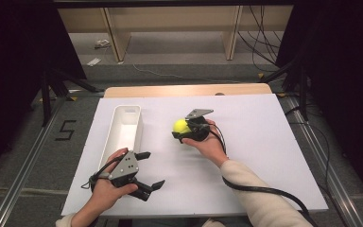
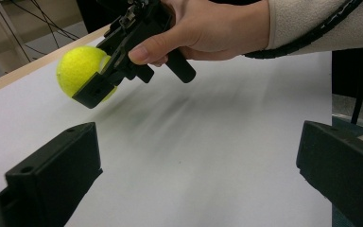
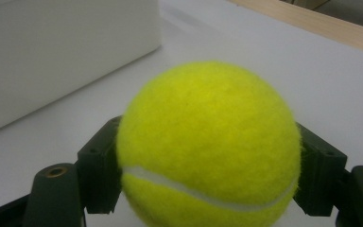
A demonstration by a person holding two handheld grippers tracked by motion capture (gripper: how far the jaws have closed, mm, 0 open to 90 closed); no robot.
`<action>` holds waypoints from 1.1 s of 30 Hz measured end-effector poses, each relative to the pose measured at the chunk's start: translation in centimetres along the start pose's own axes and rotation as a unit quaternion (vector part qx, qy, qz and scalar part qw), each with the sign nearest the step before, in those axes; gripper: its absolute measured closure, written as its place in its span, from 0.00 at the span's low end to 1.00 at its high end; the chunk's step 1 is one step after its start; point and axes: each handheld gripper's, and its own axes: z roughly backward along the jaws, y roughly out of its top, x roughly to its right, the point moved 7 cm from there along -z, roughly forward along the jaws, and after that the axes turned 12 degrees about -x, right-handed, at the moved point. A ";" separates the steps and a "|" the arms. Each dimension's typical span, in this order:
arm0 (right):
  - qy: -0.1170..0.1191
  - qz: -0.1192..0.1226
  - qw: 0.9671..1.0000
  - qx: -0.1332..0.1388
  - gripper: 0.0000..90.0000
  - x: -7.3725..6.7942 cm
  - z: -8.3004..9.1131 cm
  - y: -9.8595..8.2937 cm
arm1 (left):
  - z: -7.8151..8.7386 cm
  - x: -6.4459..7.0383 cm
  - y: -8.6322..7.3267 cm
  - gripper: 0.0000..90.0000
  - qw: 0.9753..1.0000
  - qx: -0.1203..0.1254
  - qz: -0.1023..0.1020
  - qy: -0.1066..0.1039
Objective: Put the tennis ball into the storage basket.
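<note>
A yellow tennis ball [image 1: 180, 125] is held at the middle of the white table, with my right gripper [image 1: 180, 127] shut on it. In the right gripper view the ball [image 3: 210, 146] sits between the two black jaws, one pressed on each side. From the left gripper view the ball [image 2: 79, 69] hangs a little above the table in the right gripper [image 2: 92, 78]. My left gripper [image 1: 150, 169] is open near the table's front left, jaws wide apart with nothing between them. A long white bin [image 1: 116, 122] lies left of the ball.
The white board [image 1: 264, 142] covers a wooden table; its right half is bare. The white bin's wall [image 3: 52, 56] stands close beyond the ball. Black cables trail from both grippers. Shelving and tripod legs stand on the floor past the far edge.
</note>
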 end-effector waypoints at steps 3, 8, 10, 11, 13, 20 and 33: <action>0.001 -0.002 1.000 0.002 0.29 -0.1 0.1 0.1 | 0.0 0.0 0.0 0.00 1.000 0.000 0.000 0.000; 0.002 -0.003 1.000 0.009 0.29 -0.1 0.6 0.4 | 0.0 0.0 0.0 0.00 1.000 0.000 -0.001 0.000; 0.002 -0.002 1.000 0.014 0.29 0.0 0.8 0.6 | 0.0 0.0 0.0 0.00 1.000 0.000 0.000 0.001; 0.002 -0.002 1.000 0.016 0.29 0.0 0.8 0.7 | 0.0 0.0 0.0 0.00 1.000 0.000 -0.001 0.000; 0.002 -0.003 1.000 0.017 0.29 0.0 1.0 0.8 | 0.0 0.0 0.0 0.00 1.000 0.000 -0.001 0.000; 0.002 -0.004 1.000 0.020 0.29 -0.1 1.1 0.9 | 0.0 0.0 0.0 0.00 1.000 0.000 -0.001 0.000; 0.000 -0.003 0.999 0.033 0.29 -0.1 1.8 1.6 | 0.0 0.0 0.0 0.00 1.000 -0.002 -0.002 0.000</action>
